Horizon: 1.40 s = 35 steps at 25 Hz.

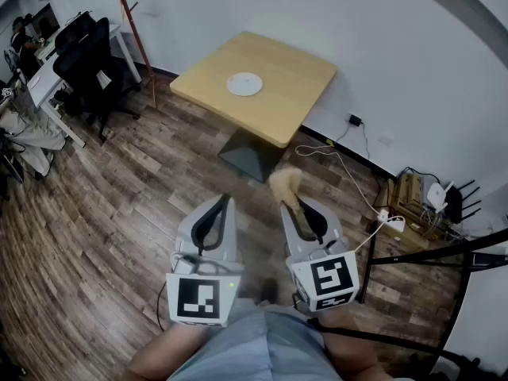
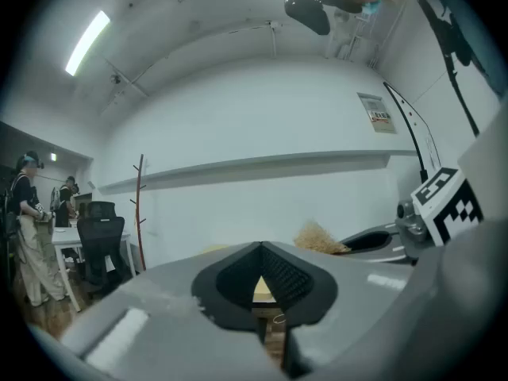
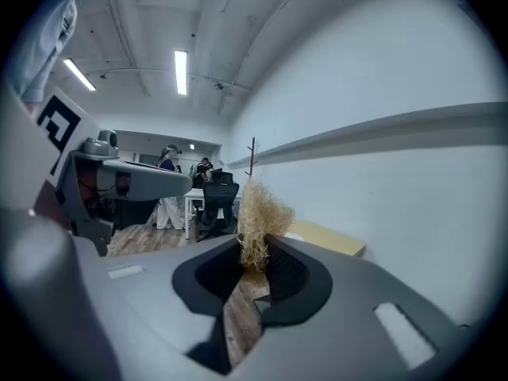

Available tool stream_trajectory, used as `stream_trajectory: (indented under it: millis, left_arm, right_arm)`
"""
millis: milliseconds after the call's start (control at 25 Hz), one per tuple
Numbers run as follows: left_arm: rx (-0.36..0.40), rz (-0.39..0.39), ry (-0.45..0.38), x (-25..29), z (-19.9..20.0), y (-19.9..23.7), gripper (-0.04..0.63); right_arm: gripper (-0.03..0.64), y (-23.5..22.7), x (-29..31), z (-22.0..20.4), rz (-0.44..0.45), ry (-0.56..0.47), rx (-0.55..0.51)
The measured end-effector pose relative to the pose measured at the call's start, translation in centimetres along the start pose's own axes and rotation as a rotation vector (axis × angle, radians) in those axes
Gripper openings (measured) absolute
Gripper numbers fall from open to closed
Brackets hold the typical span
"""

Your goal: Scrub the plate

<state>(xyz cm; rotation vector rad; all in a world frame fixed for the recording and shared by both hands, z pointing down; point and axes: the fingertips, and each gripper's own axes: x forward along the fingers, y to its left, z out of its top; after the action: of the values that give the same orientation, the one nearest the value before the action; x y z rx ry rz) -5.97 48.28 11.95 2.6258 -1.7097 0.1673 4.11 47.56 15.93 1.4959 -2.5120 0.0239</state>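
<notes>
The plate [image 1: 244, 84] lies flat near the middle of the light wooden worktop [image 1: 302, 70], well apart from both grippers, which are held low and close to the person's body over the plank floor [image 1: 119, 213]; scrubbing, by my reading, has not begun, and the approach comes first.

The right gripper [image 1: 292, 206] has its jaws pinching the base of a straw-coloured fibre scrubber [image 1: 286, 185], whose tuft sticks out forward past the jaw tips, its long axis roughly in line with the jaws; the left gripper [image 1: 225, 201] has its jaws pressed together at the tips with nothing between them.

The relation that matters is this: the plate sits ahead of the scrubber and somewhat to the left, so the right gripper must go forward and a little across, then tip the tuft down onto the plate's face; the left gripper looks closer to in line with the plate, though neither is near it, and it would have to spread its jaws to steady the rim.

Only the head view shows the plate and its place on the worktop; the right gripper view shows the pinch on the fibres clearly and a slab of worktop beyond, but I cannot pick out the plate there; the left gripper view gives only a sliver of worktop through the gap behind its closed tips, with the tuft off to its right.
</notes>
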Motion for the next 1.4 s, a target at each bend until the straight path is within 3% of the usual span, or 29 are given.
stream_trajectory:
  millis: [320,760,1080,1400]
  left_arm:
    - [-0.007,0.018,0.004,0.2,0.2,-2.2,0.020]
    - [-0.019,0.070,0.027,1.3,-0.9,-2.1,0.020]
    - [-0.046,0.047,0.048,5.8,-2.7,2.2,0.020]
    - [-0.043,0.007,0.010,12.3,-1.0,10.2,0.020]
  right_arm:
    - [0.069,-1.2,-1.4,-0.6,0.032,0.004,-0.014]
    - [0.071,-2.4,-0.6,-1.0,0.077,-0.016,0.009]
    - [0.072,-2.8,5.9,-1.6,0.077,0.008,0.025]
    - [0.072,-3.2,16.0,1.7,0.053,-0.008,0.029]
